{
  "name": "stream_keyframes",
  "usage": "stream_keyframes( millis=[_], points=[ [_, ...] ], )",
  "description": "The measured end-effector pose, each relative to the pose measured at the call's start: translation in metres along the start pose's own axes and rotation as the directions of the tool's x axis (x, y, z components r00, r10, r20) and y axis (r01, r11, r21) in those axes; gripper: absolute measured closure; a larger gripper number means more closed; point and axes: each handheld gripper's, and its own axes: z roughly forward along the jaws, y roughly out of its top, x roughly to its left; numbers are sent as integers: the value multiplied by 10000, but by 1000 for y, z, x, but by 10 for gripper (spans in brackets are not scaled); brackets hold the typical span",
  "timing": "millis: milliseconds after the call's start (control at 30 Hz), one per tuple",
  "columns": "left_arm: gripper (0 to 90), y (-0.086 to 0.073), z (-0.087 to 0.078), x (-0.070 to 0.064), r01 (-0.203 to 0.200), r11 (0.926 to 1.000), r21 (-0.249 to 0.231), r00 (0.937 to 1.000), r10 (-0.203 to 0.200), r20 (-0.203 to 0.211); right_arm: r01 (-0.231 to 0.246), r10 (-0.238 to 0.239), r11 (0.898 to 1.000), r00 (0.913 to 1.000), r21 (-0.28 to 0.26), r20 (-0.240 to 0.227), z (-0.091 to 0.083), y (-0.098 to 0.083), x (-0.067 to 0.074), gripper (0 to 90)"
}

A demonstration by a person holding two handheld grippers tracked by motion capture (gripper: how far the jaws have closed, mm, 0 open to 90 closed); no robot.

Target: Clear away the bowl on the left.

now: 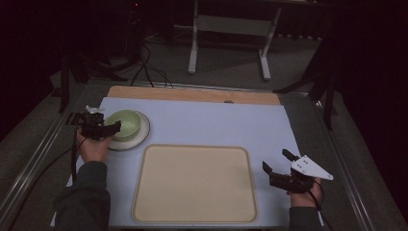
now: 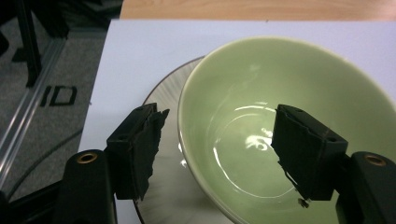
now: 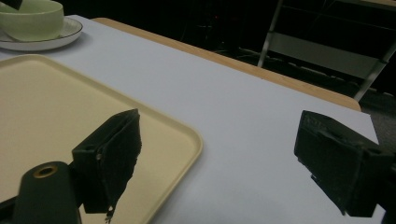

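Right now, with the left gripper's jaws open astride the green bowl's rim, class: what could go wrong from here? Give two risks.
1. The left gripper has one jaw inside the green bowl and one outside. Its wall looks smooth and glossy, so a pinch may slip.
2. The bowl sits on a plate near the table's left edge. A tilted lift could drag or knock the plate.

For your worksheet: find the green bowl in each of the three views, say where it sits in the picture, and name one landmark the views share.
High view: green bowl at left, on the plate.
Left gripper view: green bowl centre-right, large, its near rim between the open jaws.
Right gripper view: green bowl in the top-left corner.
Shared landmark: the plate under it.
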Motion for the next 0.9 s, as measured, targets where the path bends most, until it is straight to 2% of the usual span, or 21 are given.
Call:
stream_keyframes(
  millis=[200,367,500,700,767,800,900],
  points=[
    [414,-2,5,1,112,9993,354,9999,-112,7,-12,12,10000,10000,-9,0,0,0,-1,143],
    [478,-3,9,1,394,9970,673,9992,-398,53,2,-2,10000,10000,6,-24,0,0,0,143],
    [530,-4,12,3,1019,9909,885,9944,-1041,207,5,-5,10000,10000,40,-30,0,0,-1,143],
    [581,-8,16,7,1396,9842,1093,9895,-1427,208,22,-21,10000,10000,33,-49,0,0,0,143],
    [597,-11,18,9,1611,9801,1163,9860,-1650,249,10,-10,10000,10000,38,-62,0,0,0,143],
    [601,-12,18,9,1794,9772,1133,9821,-1846,372,12,-12,10000,10000,32,-63,0,0,0,143],
    [618,-13,20,9,1888,9747,1196,9793,-1959,502,16,-16,10000,10000,26,-62,-1,0,-1,143]
  ],
)
